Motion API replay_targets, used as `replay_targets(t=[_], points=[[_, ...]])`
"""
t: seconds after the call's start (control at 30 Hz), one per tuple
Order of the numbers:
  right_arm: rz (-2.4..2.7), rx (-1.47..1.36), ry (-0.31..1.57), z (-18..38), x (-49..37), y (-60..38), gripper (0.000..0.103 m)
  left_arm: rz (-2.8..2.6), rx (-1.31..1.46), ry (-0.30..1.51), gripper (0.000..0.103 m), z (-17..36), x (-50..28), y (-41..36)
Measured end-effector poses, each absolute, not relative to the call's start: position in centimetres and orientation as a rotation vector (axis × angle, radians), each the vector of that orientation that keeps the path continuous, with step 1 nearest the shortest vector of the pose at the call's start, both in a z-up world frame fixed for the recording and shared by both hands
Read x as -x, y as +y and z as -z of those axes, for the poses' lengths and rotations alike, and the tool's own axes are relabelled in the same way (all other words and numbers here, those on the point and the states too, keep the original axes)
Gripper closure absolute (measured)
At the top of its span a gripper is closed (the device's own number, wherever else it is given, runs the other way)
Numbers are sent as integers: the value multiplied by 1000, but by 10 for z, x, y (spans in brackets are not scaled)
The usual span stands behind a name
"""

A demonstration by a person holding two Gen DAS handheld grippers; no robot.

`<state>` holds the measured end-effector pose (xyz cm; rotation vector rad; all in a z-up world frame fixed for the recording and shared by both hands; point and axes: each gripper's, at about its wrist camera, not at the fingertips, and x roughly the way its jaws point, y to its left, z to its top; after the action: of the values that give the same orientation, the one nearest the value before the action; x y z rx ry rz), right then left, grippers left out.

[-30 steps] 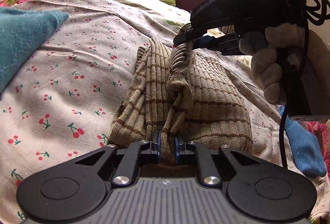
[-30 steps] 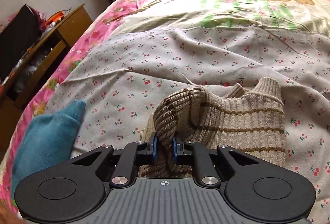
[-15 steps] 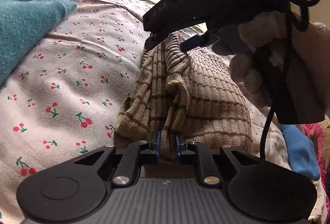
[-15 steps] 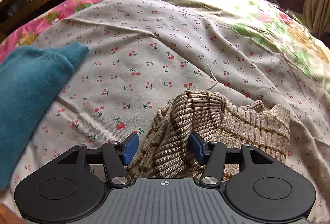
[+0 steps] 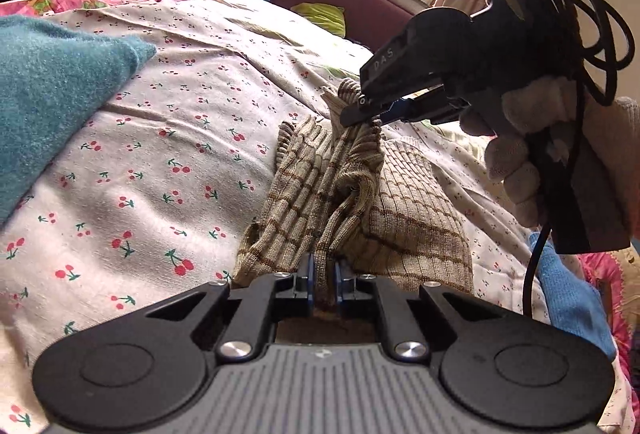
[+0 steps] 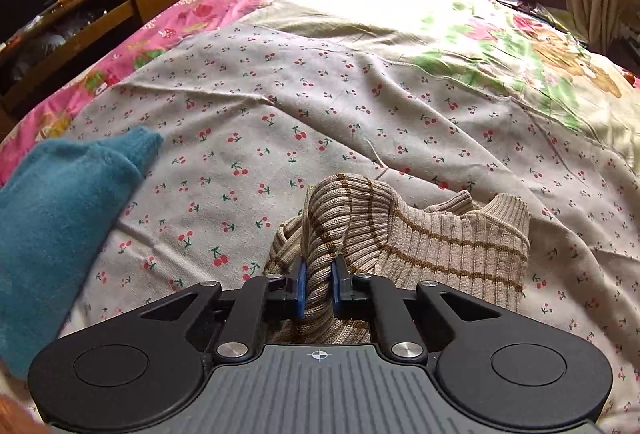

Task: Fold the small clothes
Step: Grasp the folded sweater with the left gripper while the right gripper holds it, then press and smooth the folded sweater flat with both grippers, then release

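The bed (image 6: 360,106) fills the frame under its cherry-print sheet (image 5: 160,174). A teal garment (image 6: 60,226) lies at left. At lower centre lies the striped beige sweater (image 5: 412,234), bunched; my left gripper (image 5: 324,282) has its jaws clenched on one fold, my right gripper (image 6: 318,284) is closing its jaws on another (pads already pressing).

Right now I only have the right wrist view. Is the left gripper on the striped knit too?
Observer: Yes. The left gripper is shut on a bunched fold at the near edge of the beige striped knit.
Operator: Anything else close to it that I can't see?
Observer: A light blue cloth lies on the bed past the knit's right edge, as seen in the left wrist view.
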<state>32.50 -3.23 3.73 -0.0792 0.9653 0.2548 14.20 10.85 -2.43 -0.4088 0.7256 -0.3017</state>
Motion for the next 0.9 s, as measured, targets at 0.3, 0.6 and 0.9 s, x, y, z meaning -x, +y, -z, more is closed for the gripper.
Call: replay_targets(t=[0.3,0.6,0.9], points=[[-306,-23,954,-41,-332,-26,92,224,458,711,81,23,-142,129],[-308,-79,945,-5,-332,-19,81,167,431,765,73,37,-148,131],[-224,-20,754,-43,-258,-109,74,88,374,699,67,15,-132,127]])
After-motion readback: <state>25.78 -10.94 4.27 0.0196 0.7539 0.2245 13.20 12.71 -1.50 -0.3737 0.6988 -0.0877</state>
